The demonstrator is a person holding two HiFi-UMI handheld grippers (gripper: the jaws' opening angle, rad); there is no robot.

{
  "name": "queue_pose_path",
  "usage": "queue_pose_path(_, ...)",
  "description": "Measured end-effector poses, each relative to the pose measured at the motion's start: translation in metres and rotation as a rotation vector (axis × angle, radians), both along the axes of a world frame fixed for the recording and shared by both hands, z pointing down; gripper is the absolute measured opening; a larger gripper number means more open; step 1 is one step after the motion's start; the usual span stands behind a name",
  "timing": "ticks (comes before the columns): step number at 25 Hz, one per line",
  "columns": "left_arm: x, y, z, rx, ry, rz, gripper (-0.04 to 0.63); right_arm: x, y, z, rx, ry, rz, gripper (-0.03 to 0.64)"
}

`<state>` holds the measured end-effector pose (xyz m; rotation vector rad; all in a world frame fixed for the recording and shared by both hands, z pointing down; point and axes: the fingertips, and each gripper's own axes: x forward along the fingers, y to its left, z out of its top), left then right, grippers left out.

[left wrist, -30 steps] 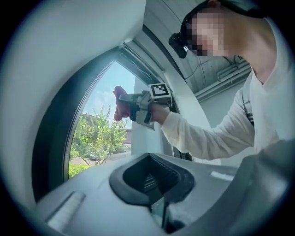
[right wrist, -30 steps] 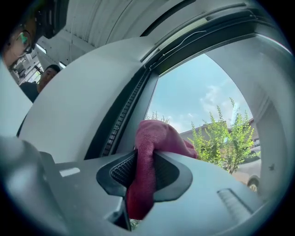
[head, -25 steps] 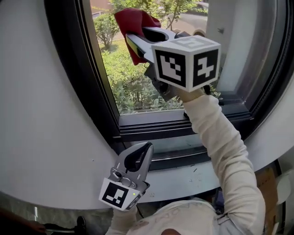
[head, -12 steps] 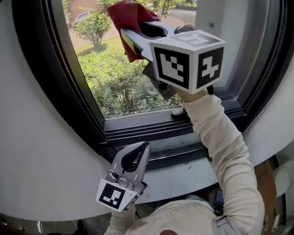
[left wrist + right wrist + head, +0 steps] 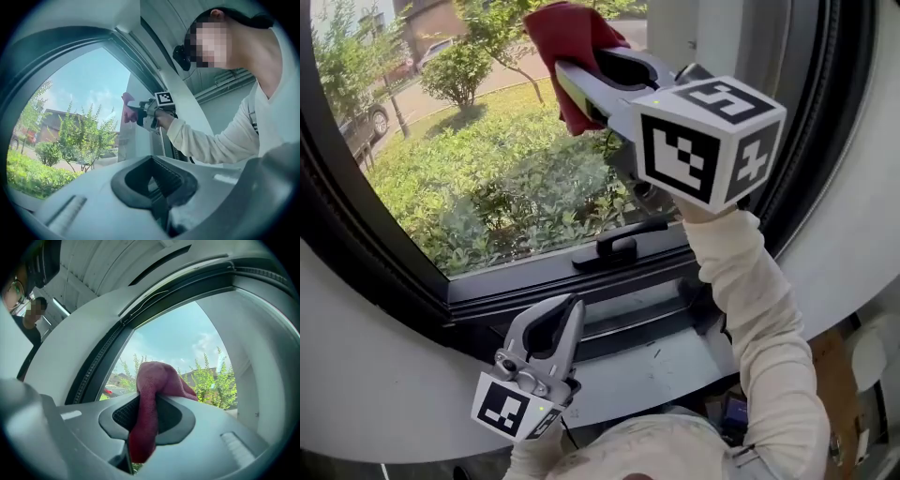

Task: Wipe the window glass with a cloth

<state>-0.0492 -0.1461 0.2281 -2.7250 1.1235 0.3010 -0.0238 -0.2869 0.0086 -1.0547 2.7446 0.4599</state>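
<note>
My right gripper (image 5: 572, 70) is raised against the window glass (image 5: 478, 159), shut on a dark red cloth (image 5: 567, 47). The cloth (image 5: 150, 399) bunches out past the jaws and presses toward the pane near its upper right part. In the left gripper view the same cloth (image 5: 127, 110) shows small and far, held at the glass. My left gripper (image 5: 558, 323) hangs low by the sill, shut with nothing in it; its jaws (image 5: 154, 183) meet in the left gripper view.
A black window handle (image 5: 623, 239) lies along the lower frame (image 5: 534, 281). A dark curved frame (image 5: 356, 253) borders the glass on the left. Grey sill (image 5: 675, 361) below; white wall (image 5: 853, 234) to the right. Greenery and a street lie outside.
The view has swung left, showing more glass and the handle. My right gripper with the cloth has stayed high on the pane, shifting slightly right. The left gripper has dropped a little.
</note>
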Motion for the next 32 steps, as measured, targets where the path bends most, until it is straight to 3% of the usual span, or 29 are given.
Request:
queue_pose_path(10,0.085,-0.022,-0.001,0.007,-0.043,0.027,0.000,0.137,-0.020,-0.001,-0.006,-0.067,0.083,0.095)
queue_pose_path(18,0.130,-0.029,0.000,-0.004,-0.051,0.059,0.000,0.215,-0.032,0.004,-0.033,-0.126,0.164,0.095)
queue_pose_path(24,0.136,-0.030,0.000,-0.009,-0.065,0.061,0.000,0.232,-0.034,0.021,-0.048,-0.170,0.182,0.095)
queue_pose_path(32,0.106,-0.029,0.005,-0.027,-0.070,0.046,0.000,0.217,-0.032,0.057,-0.073,-0.186,0.215,0.095)
